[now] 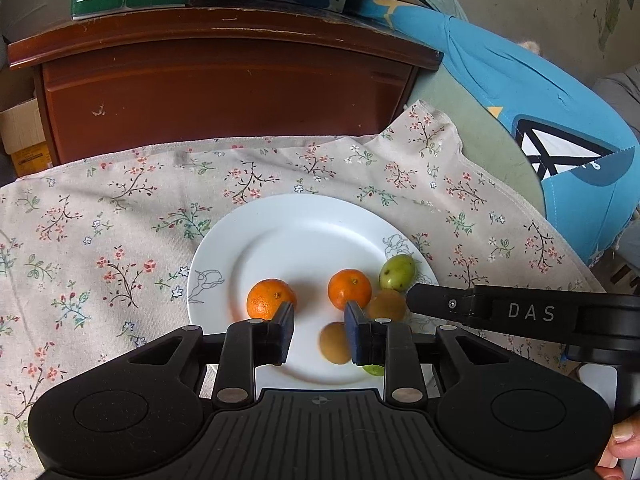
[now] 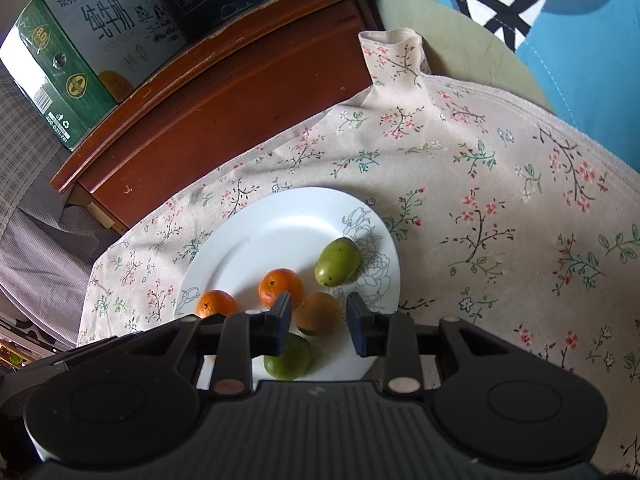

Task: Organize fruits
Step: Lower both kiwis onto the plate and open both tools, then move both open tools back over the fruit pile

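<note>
Six small fruits lay on the plate (image 1: 280,216). My left gripper (image 1: 319,334) and right gripper (image 2: 319,322) hovered narrowly parted, empty. The kiwi (image 2: 318,312) looked soft, light; I judged gentle mid-body grip best.

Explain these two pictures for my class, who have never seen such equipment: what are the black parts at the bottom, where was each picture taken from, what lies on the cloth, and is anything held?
No robot here: a person holds a two-fingered tool in each hand, each carrying a forward-looking camera. One picture looks along the left tool, the other along the right tool. On the flowered cloth sits a white plate with two oranges, two brown fruits and two green fruits. Both tools hover over the plate, fingers apart, holding nothing.
</note>
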